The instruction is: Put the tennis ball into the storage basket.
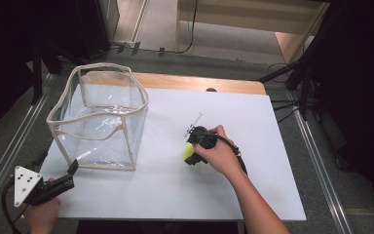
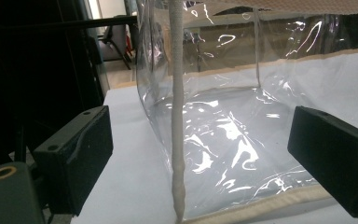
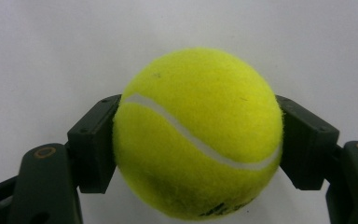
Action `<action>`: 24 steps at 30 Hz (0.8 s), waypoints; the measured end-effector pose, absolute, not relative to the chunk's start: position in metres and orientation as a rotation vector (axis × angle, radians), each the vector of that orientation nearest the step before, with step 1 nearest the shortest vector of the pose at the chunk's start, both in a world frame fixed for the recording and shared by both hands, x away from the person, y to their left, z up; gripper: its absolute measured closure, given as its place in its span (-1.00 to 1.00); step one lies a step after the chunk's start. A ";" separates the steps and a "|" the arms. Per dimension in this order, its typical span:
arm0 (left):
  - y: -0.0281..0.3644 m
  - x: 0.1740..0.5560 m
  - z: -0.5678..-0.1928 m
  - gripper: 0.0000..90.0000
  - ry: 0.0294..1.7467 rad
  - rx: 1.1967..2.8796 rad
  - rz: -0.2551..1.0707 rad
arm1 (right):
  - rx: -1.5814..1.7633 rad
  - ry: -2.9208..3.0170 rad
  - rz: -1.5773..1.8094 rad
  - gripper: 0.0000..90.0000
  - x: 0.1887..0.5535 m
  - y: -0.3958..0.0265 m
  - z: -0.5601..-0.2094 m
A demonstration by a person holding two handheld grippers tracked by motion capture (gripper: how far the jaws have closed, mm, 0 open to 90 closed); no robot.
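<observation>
Right gripper [image 3: 198, 140] is clamped on the tennis ball [image 3: 198, 133]; its fingers [image 3: 93, 144] press the ball from both sides at about its widest line. In the high view the ball [image 1: 189, 152] sits low over the white surface [image 1: 175, 185], right of the clear bag [image 1: 100, 117] and apart from it.

Handling, as I judge it: the ball is light, springy, with a felt nap that gives the pads good friction. It is round, so a grip above or below the widest line could squeeze it out; the present hold looks sound. Not fragile.

Left gripper [image 2: 200, 154] has its fingers [image 2: 74, 149] wide apart with nothing pressed between them, facing the bag's near corner seam [image 2: 177, 116]. The bag is thin and floppy; the taped rim [image 1: 63, 105] is where I would steady it.
</observation>
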State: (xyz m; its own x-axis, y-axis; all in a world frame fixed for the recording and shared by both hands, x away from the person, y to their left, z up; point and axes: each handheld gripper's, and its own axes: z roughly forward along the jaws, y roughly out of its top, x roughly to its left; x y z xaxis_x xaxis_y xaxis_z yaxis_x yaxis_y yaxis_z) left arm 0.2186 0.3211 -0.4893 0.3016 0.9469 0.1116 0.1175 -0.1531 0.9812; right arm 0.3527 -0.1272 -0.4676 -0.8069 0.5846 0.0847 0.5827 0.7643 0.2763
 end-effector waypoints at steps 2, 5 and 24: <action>0.321 0.219 -0.489 -0.85 1.015 1.537 1.008 | 0.961 2.950 0.458 -0.48 0.353 -0.127 -0.466; 0.321 0.219 -0.489 -0.85 1.014 1.537 1.009 | 0.964 2.949 0.456 -0.48 0.353 -0.126 -0.464; 0.322 0.219 -0.489 -0.85 1.020 1.526 1.002 | 0.905 2.971 0.465 -0.48 0.357 -0.106 -0.455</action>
State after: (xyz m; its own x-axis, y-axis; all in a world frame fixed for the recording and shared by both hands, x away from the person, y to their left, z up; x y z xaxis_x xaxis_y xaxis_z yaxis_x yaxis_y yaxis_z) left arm 0.2186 0.3218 -0.4893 0.2999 0.9487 0.1002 0.1173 -0.1409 0.9830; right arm 0.3573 -0.1063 -0.4551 -0.8340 0.5453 0.0842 0.5450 0.7902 0.2803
